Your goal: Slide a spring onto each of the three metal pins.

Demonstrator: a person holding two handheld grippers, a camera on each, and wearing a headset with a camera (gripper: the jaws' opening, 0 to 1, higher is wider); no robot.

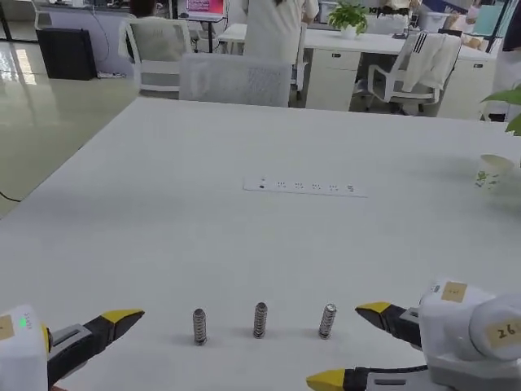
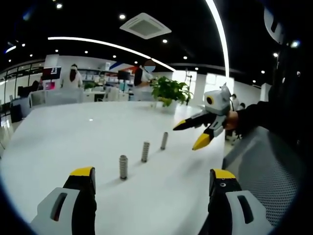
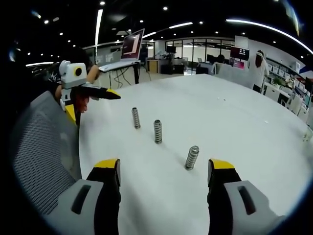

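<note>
looking down on a white worktop (image 1: 244, 244) and finding three springs set in a row close to its near edge, apart from one another: left spring (image 1: 199, 326), middle spring (image 1: 260, 320), right spring (image 1: 327, 321). seeing the first two standing upright on the bare surface and the third leaning a little in the head view. making out a rounded cap at the top of each coil; unable to tell the pins inside, too small to see.

holding the left gripper (image 2: 152, 172) low at the near left, jaws spread wide with nothing between them, yellow tips pointing toward the row and clear of the left spring. holding the right gripper (image 3: 165, 164) at the near right, jaws likewise spread wide and empty, with the right spring just ahead of the gap between them in the right gripper view, touching neither jaw. catching, across the row in the left gripper view, a hand (image 2: 231, 120) wrapped around the right gripper.

finding farther back a strip of sockets (image 1: 303, 187) set flat in the middle of the worktop, a small cup (image 1: 492, 173) near its right edge, and an office chair (image 1: 236, 79) beyond its far edge.
</note>
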